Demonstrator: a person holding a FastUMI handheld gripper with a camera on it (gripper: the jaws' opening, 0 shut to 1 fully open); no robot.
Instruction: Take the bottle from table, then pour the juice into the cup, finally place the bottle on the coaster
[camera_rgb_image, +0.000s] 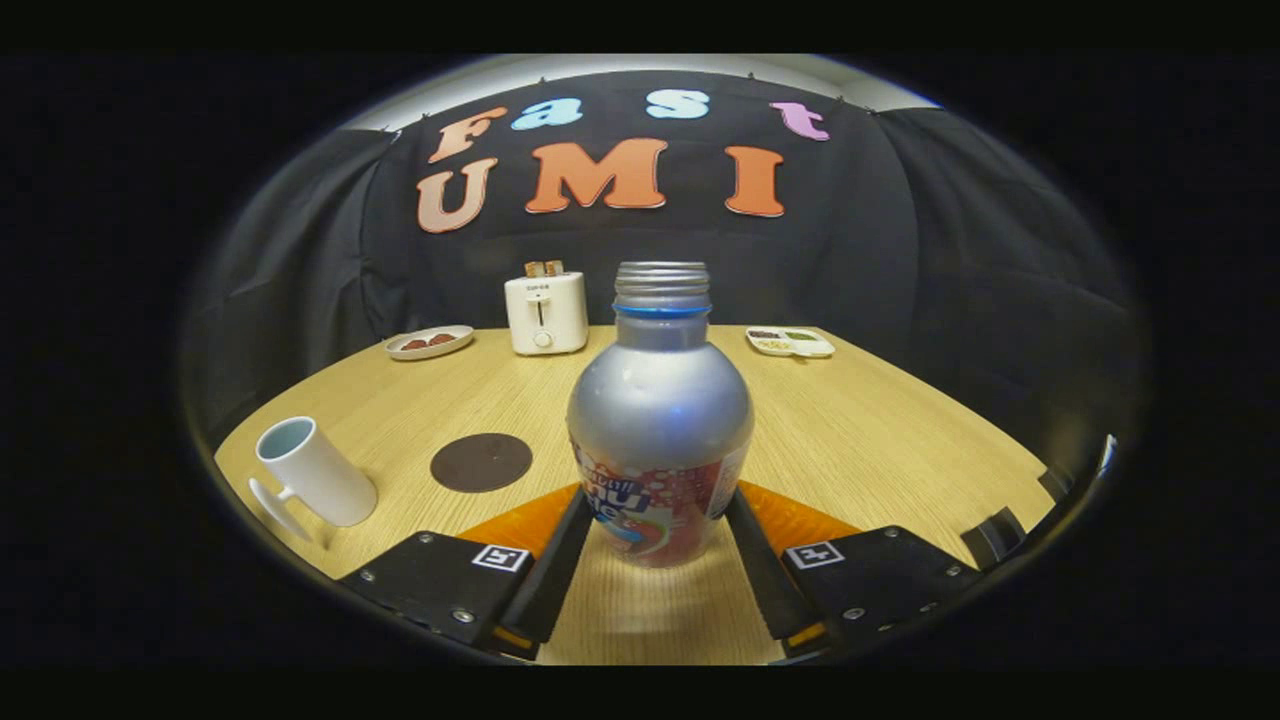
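A silver bottle (660, 420) with a blue neck ring, an open threaded mouth and a red and blue label stands upright between my fingers. My gripper (660, 508) is shut on the bottle, with one finger pressing each side of its labelled lower body. The bottle's base looks slightly above the wooden table (880, 440), with a faint shadow under it. A white cup (315, 472) with a handle stands to the left, ahead of the left finger. A dark round coaster (481, 462) lies flat between the cup and the bottle.
At the table's far side stands a white toaster (545, 312) with bread in it. A small plate (429, 342) with food sits to its left, and a divided white dish (790, 342) lies to the right beyond the bottle.
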